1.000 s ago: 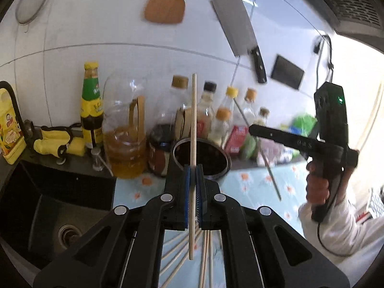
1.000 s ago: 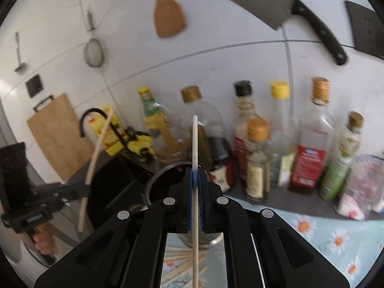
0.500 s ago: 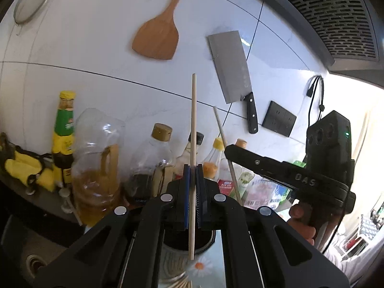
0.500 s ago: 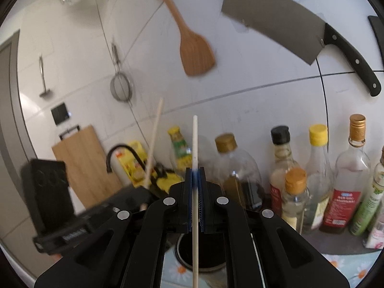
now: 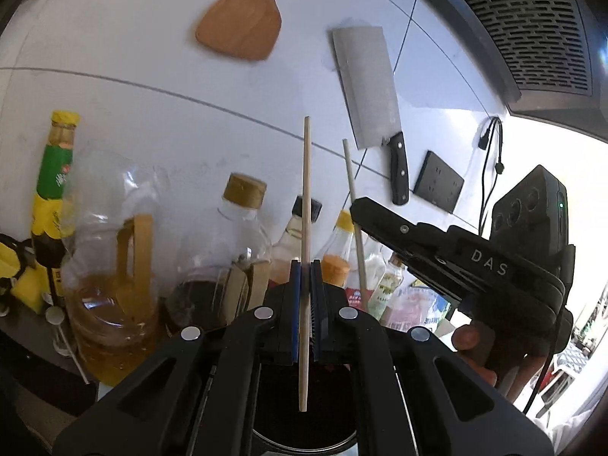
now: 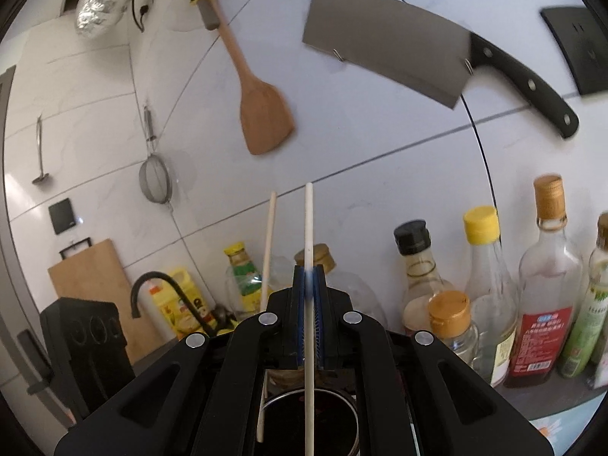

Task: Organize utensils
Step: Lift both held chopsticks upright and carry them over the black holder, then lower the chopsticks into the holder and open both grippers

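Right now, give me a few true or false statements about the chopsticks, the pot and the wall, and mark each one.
1. Each gripper is shut on one chopstick. True: the left gripper clamps its chopstick, and the right gripper clamps the other chopstick.
2. Both chopsticks lie flat on the counter. False: both stand nearly upright between the fingers.
3. A dark round pot sits below the held chopsticks. True.
4. The cleaver rests on the counter among the bottles. False: it hangs on the tiled wall.
5. A wooden spatula hangs on the wall. True.
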### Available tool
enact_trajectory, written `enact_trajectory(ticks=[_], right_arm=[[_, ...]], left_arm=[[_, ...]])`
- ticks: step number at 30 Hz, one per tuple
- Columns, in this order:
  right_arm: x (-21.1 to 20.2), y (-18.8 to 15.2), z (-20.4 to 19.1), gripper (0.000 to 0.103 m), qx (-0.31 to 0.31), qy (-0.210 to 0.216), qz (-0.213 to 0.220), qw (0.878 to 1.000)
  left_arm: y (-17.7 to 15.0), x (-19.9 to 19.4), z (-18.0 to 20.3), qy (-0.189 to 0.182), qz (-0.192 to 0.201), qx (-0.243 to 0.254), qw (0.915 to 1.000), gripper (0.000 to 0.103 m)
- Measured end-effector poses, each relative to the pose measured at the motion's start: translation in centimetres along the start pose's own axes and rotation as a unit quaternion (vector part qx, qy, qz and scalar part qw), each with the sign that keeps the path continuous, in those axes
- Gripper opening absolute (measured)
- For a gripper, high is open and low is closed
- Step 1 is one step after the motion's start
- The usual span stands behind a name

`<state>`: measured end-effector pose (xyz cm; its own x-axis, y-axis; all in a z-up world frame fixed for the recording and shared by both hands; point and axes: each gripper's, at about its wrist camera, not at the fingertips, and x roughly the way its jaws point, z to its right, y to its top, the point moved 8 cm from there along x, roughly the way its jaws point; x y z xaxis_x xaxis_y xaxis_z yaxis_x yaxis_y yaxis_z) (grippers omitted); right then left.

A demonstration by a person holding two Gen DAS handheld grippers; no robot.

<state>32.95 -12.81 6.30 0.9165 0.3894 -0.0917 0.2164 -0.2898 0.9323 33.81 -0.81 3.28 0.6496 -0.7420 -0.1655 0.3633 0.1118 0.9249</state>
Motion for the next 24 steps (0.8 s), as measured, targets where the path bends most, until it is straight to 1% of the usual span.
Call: enact_trajectory(ticks=[4,5,6,9,11,13,17,19,21,22,24], right_arm=[[0.6,-1.7,0.2,0.005,-0.001,-0.025,0.001,1.000],[0.6,-2.1,0.2,0.005,0.000,-0.032,0.000,0.999],[0.5,-2.5,0.3,0.005,0.002,-0.039,-0.001,0.999],[-0.1,-4.1,0.7,0.005,0.003,-0.058,-0.010,0.998],[-0.6,-4.9,0.7,0.005,-0.002,-0.073,-0.015,0.997],[-1.1,-5.4,0.5,0.005,-0.006,-0.079,-0.018,0.997],[-1.9,-6.6,0.0,0.005,-0.019,-0.095,-0.031,0.995],[-2.5,-7.0,-0.1,0.008,-0.021,-0.099,-0.039,0.994],[-2.9,-7.2,-0.3,0.008,-0.021,-0.103,-0.042,0.994],[-3.2,-7.4,-0.5,0.008,-0.024,-0.102,-0.046,0.993],[-3.5,-7.6,-0.6,0.009,-0.029,-0.106,-0.051,0.993]], left_arm=[[-0.9,0.6,0.2,-0.024,-0.018,0.010,0.9995,0.005],[-1.1,0.7,0.1,-0.029,-0.022,0.010,0.9993,0.005],[-1.4,0.8,0.2,-0.042,-0.029,0.009,0.9987,0.005],[-2.0,0.7,0.1,-0.056,-0.035,0.011,0.9978,0.005],[-2.5,0.6,0.2,-0.060,-0.041,0.016,0.9972,0.005],[-2.9,0.4,0.3,-0.070,-0.048,0.020,0.9962,0.005],[-3.4,-0.6,0.4,-0.075,-0.052,0.022,0.9956,0.005],[-3.5,-1.1,0.5,-0.078,-0.054,0.022,0.9953,0.007],[-3.7,-1.8,0.5,-0.070,-0.053,0.026,0.9958,0.015],[-3.6,-2.1,0.5,-0.065,-0.051,0.027,0.9962,0.017],[-3.6,-3.0,0.4,-0.064,-0.052,0.024,0.9963,0.028]])
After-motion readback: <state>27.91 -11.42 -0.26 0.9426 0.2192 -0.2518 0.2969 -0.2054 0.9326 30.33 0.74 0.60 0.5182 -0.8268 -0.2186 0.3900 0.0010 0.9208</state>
